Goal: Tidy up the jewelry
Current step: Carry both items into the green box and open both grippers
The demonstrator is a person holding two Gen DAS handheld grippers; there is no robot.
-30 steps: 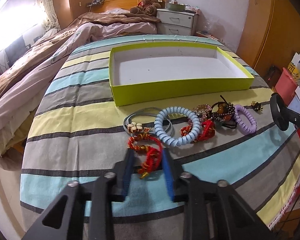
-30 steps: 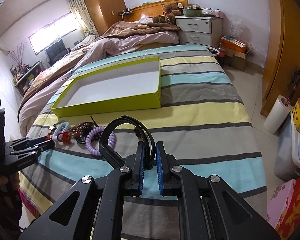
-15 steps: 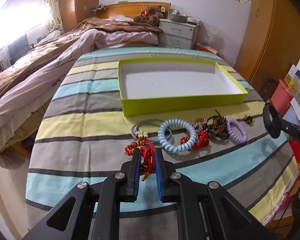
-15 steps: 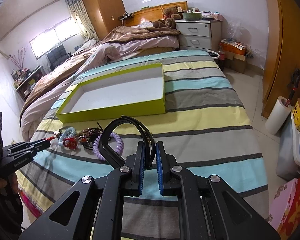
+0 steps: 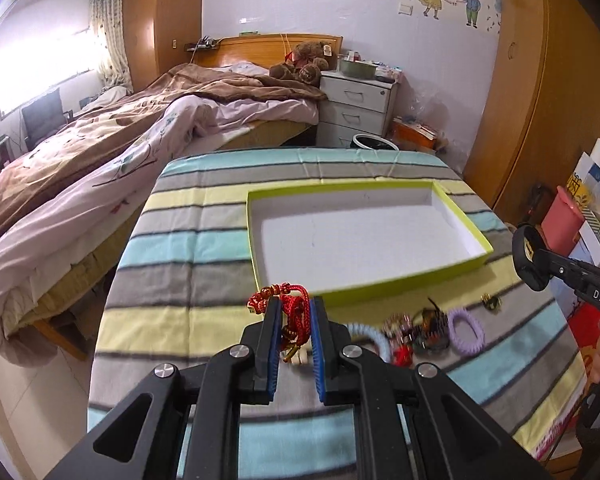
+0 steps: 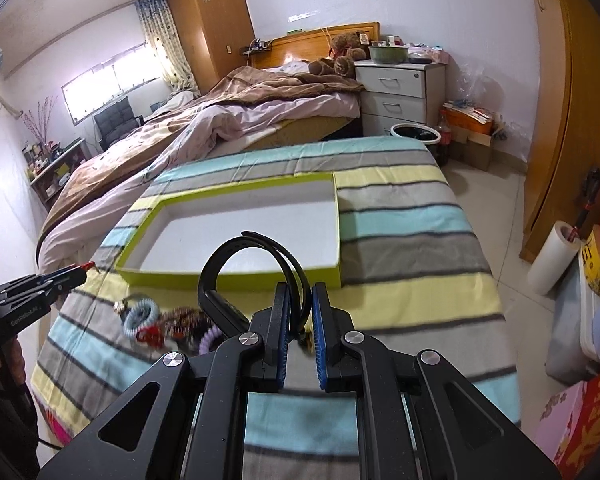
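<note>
Our left hand-held gripper (image 5: 294, 320) pinches the soft, floppy red bracelet (image 5: 290, 304) mid-cord, and our right hand-held gripper (image 6: 299, 312) clamps the stiff, light black headband (image 6: 252, 256).

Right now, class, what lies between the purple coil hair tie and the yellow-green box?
Only bare striped cloth: in the left wrist view, nothing sits between the purple coil hair tie and the yellow-green box.

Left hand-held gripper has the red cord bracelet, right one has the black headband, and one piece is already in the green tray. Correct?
Not quite. The left hand-held gripper does hold the red cord bracelet and the right hand-held gripper the black headband, but the green tray has nothing in it yet: both wrist views show only its bare white floor.
</note>
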